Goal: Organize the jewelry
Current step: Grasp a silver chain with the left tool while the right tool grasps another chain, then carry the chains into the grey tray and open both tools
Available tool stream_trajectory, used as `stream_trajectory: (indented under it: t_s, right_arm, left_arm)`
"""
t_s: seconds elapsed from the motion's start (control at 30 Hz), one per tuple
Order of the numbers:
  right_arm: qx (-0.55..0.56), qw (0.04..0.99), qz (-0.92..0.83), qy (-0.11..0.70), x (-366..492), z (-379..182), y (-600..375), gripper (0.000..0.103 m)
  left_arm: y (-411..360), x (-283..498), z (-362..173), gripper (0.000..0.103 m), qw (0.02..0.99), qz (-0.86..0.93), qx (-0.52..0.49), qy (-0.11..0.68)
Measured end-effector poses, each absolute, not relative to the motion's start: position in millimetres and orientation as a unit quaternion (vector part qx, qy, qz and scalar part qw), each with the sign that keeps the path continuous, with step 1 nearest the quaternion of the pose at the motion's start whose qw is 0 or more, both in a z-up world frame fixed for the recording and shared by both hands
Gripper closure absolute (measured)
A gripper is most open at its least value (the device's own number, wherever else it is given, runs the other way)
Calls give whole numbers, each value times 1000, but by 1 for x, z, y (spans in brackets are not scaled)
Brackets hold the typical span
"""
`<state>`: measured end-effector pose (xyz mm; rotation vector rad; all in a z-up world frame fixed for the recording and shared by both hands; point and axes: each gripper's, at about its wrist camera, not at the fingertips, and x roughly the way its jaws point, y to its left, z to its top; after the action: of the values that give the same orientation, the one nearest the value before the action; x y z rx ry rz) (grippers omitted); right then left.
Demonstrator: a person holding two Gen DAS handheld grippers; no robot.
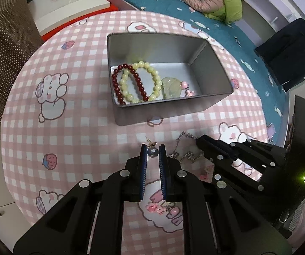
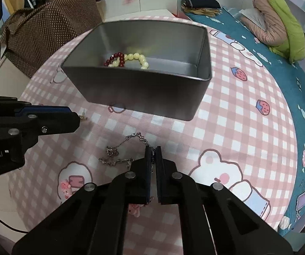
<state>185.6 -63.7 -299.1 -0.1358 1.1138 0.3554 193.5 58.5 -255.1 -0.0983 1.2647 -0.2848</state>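
A grey metal box (image 1: 213, 63) (image 2: 143, 97) stands on the table. Inside lie a dark red bead bracelet (image 1: 129, 82) (image 2: 115, 58), a pale yellow bead bracelet (image 1: 152, 72) (image 2: 136, 58), a pale green pendant (image 1: 170, 86) and pink charms (image 1: 185, 88). My left gripper (image 1: 153, 152) is shut on a silver pearl earring (image 1: 153, 152) just above the cloth; it also shows in the right wrist view (image 2: 75, 115). My right gripper (image 2: 152, 154) (image 1: 199, 143) is shut on a silver chain (image 2: 118, 150) (image 1: 184, 146) that trails to its left on the cloth.
The round table wears a pink checked cloth with bunny prints (image 1: 52, 97). Pink charms (image 1: 154, 207) (image 2: 65, 188) lie on the cloth below the grippers. A bed with a teal sheet (image 1: 248, 48) and a green jacket is beyond the table. A brown dotted bag (image 2: 46, 21) stands at the left.
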Motion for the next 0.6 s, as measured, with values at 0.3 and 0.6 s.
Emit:
stream_trajectory:
  t_s: [0.3,0.6]
  right_arm:
    - [-39,860,158,483,183,-253,-79,100]
    - [-2,888,153,434,189,-208,-85,100]
  left_arm:
    - [44,195,-218,92,813,-169,-59,554]
    - [37,203,-189,92,830,-174,-69,526]
